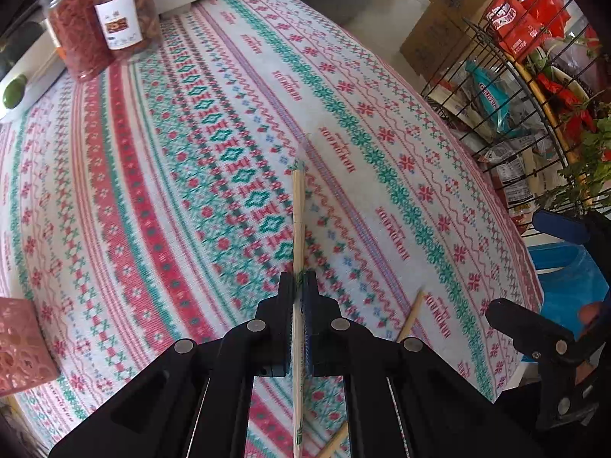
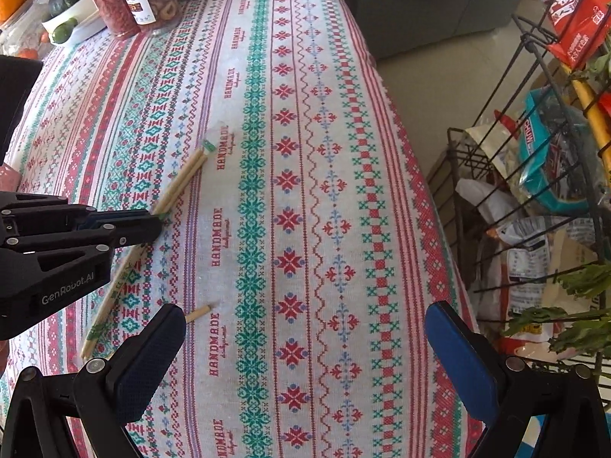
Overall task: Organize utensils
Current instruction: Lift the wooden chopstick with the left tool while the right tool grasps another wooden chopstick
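Note:
A pair of pale wooden chopsticks (image 1: 298,213) in a clear wrapper with green print lies along the patterned tablecloth (image 1: 172,191). My left gripper (image 1: 298,278) is shut on the pair about midway along its length, pointing steeply down. In the right wrist view the same chopsticks (image 2: 183,179) run diagonally through the left gripper (image 2: 156,221). A second loose chopstick (image 1: 410,320) lies just right of it, mostly hidden; its tip (image 2: 198,313) shows beside my right gripper's left finger. My right gripper (image 2: 305,316) hangs open over bare cloth, holding nothing.
A pink cut-out holder (image 1: 19,343) stands at the near left. Two clear jars of dried food (image 1: 95,26) and a white tray with vegetables sit at the far left. A black wire rack (image 2: 534,191) full of packets stands off the table's right edge.

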Demonstrator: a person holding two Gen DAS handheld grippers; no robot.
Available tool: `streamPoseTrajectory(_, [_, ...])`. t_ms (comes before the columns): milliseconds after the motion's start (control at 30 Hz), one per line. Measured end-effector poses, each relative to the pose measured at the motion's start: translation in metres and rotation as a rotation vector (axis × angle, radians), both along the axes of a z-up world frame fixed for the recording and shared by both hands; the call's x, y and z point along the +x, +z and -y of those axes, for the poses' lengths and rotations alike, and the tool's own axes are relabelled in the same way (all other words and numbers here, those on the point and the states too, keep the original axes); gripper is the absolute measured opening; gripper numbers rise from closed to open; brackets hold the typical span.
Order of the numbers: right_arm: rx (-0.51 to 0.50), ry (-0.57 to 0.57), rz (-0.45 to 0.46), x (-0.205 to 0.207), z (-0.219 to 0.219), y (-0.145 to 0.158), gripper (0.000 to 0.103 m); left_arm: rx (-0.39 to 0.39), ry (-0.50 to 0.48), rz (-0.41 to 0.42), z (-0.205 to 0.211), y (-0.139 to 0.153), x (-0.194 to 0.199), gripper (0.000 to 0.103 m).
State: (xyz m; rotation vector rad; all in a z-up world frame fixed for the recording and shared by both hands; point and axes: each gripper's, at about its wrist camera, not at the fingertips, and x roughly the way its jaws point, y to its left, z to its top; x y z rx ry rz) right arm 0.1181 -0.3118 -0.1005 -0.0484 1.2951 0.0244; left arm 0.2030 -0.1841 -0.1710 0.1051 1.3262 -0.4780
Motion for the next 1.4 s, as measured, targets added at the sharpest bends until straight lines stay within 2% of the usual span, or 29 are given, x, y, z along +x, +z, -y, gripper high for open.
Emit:
streamPoseTrajectory(133, [0.043, 0.038, -0.057, -0.002, -0.018, -0.013, 0.103, -0.023, 0.027, 0.028, -0.037, 0.014, -0.019, 0.005])
streamPoseTrajectory(267, [0.145, 0.052, -0.151, -0.005, -0.036, -0.033, 0.103, -0.05, 0.054, 0.065, -0.075, 0.032, -0.04, 0.005])
streamPoseTrajectory(400, [0.18, 0.053, -0.21, -0.009, -0.054, -0.045, 0.09, -0.084, 0.085, 0.085, -0.111, 0.041, -0.057, 0.005])
streamPoseTrajectory(600, [0.194, 0.056, -0.252, -0.012, -0.087, -0.057, 0.079, -0.12, 0.152, 0.087, -0.148, 0.044, -0.076, 0.005])
streamPoseTrajectory(767, [0.136, 0.062, -0.203, -0.004, -0.118, -0.06, 0.075, -0.149, 0.157, 0.114, -0.162, 0.058, -0.094, 0.005])
streamPoseTrajectory(833, [0.125, 0.071, -0.167, 0.002, -0.132, -0.059, 0.069, -0.158, 0.165, 0.126, -0.169, 0.063, -0.098, 0.005])
streamPoseTrajectory(967, [0.111, 0.107, -0.079, 0.018, -0.163, -0.058, 0.049, -0.178, 0.2, 0.149, -0.187, 0.074, -0.105, 0.005])
streamPoseTrajectory(1067, [0.094, 0.115, -0.067, 0.026, -0.186, -0.061, 0.048, -0.188, 0.223, 0.154, -0.198, 0.078, -0.108, 0.005])
streamPoseTrajectory(1200, [-0.005, 0.151, -0.092, 0.021, -0.207, -0.069, 0.049, -0.165, 0.229, 0.164, -0.202, 0.078, -0.112, 0.005])
streamPoseTrajectory(1333, [0.002, 0.128, -0.083, 0.008, -0.207, -0.068, 0.048, -0.157, 0.237, 0.18, -0.207, 0.081, -0.119, 0.005])
streamPoseTrajectory(1367, [0.003, 0.123, -0.081, 0.006, -0.206, -0.067, 0.047, -0.158, 0.24, 0.186, -0.208, 0.082, -0.12, 0.005])
streamPoseTrajectory(1400, [0.008, 0.12, -0.076, 0.005, -0.204, -0.066, 0.038, -0.16, 0.245, 0.193, -0.209, 0.083, -0.121, 0.005])
